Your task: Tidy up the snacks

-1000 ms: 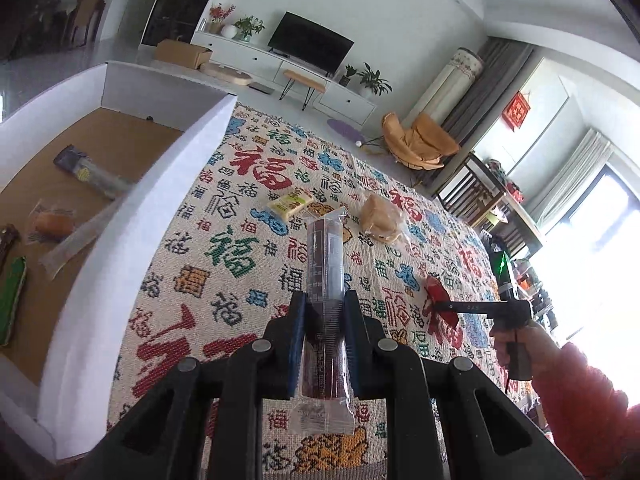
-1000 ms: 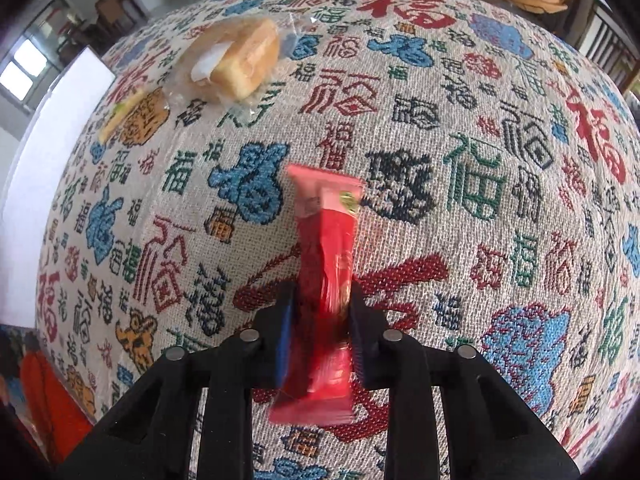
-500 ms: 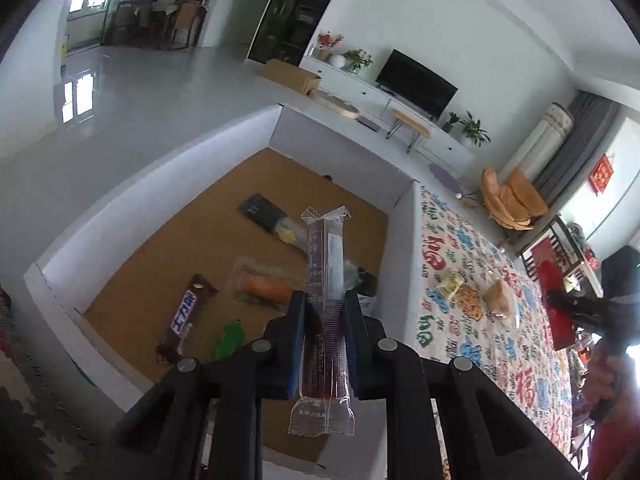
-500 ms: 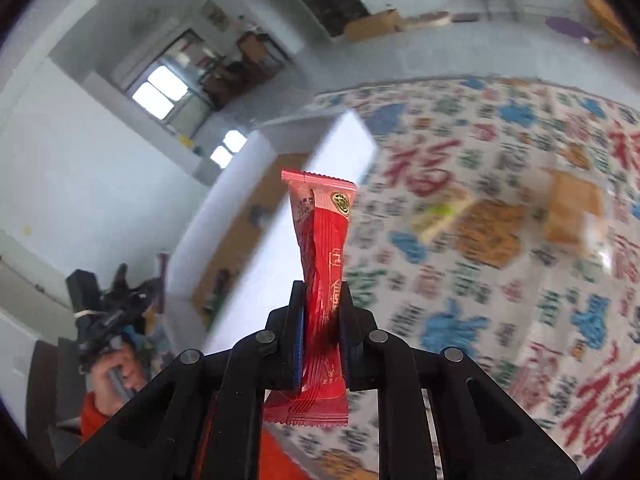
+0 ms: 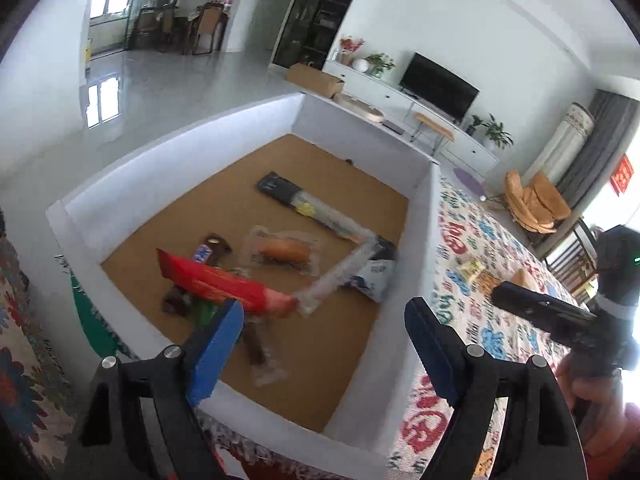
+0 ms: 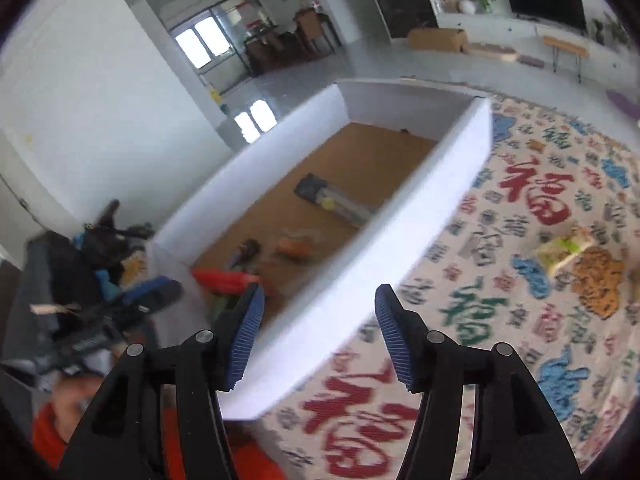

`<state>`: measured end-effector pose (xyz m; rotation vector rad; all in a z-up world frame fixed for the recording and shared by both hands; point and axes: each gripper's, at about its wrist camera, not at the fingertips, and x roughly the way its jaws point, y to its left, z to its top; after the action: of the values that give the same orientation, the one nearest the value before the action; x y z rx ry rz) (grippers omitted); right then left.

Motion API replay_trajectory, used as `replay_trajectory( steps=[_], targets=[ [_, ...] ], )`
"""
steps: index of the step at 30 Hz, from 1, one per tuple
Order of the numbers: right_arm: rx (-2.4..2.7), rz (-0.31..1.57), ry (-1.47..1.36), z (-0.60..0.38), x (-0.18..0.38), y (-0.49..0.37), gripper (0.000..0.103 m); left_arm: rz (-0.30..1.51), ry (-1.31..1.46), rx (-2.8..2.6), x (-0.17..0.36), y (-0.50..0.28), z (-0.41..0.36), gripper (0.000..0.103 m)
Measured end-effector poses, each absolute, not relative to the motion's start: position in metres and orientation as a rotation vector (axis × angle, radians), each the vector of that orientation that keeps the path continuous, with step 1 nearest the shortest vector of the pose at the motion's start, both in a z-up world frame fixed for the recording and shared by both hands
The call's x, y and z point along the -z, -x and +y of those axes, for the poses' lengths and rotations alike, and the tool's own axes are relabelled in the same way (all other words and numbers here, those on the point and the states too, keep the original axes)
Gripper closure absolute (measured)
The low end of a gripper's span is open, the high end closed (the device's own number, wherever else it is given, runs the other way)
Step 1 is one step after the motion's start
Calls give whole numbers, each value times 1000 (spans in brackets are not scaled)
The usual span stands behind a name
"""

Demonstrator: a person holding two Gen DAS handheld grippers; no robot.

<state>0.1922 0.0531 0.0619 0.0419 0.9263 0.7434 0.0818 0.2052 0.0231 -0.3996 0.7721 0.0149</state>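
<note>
Both tools, left tool (image 5: 324, 340) and right tool (image 6: 318, 328), have just been opening, empty; red packet (image 5: 218, 280) seems mid-drop into box (image 5: 416, 248). Next I fetch snacks (image 6: 564, 246) off the tabletop (image 6: 520, 320).

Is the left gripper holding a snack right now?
No, the left gripper stands open with nothing between its blue pads, and the red snack packet is inside the white box.

right tongs (image 6: 320, 336) just opened, empty | red snack (image 6: 224, 279) in white box (image 6: 420, 216)
</note>
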Motion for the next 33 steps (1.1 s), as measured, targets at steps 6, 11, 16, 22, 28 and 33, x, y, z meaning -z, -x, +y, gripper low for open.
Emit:
replay_trajectory(
  steps=[6,11,16,22,28,33],
  targets=[
    [-388,894,232,-68,8,-179,40,808,309,311,-25,-82,69,14],
    [-165,925,198,-174,45,-162,40,918,113,382,25,-104,-33,12],
    [-116,886,62,-230,53,-143,29,1008,18,268,77,-143,-60,12],
    [-77,902,61,-232,52,-148,22,978,-127,232,87,-161,-79,0],
    [-85,908,35,-235,58,-152,21,938,-115,248,88,-175,-80,0],
    [-87,909,31,-235,58,-152,21,937,-117,248,88,-176,-81,0]
  ],
)
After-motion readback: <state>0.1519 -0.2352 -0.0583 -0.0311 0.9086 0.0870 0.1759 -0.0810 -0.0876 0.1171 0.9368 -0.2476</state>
